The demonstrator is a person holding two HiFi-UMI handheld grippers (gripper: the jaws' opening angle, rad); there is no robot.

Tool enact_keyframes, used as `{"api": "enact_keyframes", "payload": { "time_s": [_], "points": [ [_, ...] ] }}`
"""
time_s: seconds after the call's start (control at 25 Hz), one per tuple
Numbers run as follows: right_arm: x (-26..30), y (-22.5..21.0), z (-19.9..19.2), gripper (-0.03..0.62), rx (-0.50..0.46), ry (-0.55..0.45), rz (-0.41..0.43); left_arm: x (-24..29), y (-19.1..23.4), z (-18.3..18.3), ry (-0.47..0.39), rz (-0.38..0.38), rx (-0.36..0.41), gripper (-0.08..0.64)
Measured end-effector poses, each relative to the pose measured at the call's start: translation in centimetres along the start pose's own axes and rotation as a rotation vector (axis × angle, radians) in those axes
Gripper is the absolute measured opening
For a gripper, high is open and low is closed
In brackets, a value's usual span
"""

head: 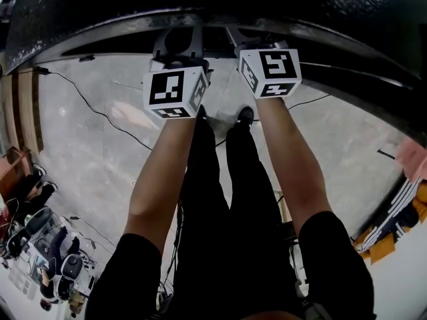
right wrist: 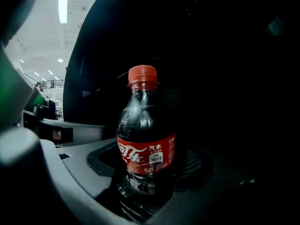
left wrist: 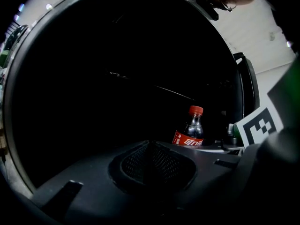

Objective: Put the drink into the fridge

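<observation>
Right gripper (right wrist: pixel 145 191) jaws clamped low on the cola bottle (right wrist: pixel 146 130); left gripper (left wrist: pixel 150 165) jaws pressed together, nothing between.
Bottle upright, red cap (right wrist: pixel 142 74) on. Carry step, I judge: both grippers up before a black cabinet (head: pixel 333 5), likely the fridge, door state unreadable. Next: empty gripper opens it. Count: one bottle, two grippers.

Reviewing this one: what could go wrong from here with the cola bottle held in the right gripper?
1. The right gripper clamps the cola bottle low, beneath its label. The tall upper part could tip or slip if it is bumped.
2. The black fridge front is close and dark, and I cannot tell whether it is open. The bottle might strike it.
3. A cable lies across the floor near the person's feet and could trip them.
</observation>
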State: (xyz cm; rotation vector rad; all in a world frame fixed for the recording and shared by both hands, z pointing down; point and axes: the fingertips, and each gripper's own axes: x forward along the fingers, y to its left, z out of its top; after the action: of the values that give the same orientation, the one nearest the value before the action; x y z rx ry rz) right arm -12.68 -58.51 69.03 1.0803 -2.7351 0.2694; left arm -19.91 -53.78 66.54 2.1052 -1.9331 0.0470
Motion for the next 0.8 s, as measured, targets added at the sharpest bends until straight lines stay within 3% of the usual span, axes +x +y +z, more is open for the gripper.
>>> {"api": "enact_keyframes", "payload": {
  "time_s": [0.44, 0.8],
  "points": [
    [1.4, 0.6, -2.4, 0.304, -0.003, 0.048, 0.012, 0.7, -0.1, -0.5, 0.005, -0.016, -0.003, 0.015],
    [2.2, 0.7, -2.6, 0.302, -0.025, 0.029, 0.029, 1.1, -0.7, -1.7, 0.036, -0.026, -0.012, 0.015]
  ]
}}
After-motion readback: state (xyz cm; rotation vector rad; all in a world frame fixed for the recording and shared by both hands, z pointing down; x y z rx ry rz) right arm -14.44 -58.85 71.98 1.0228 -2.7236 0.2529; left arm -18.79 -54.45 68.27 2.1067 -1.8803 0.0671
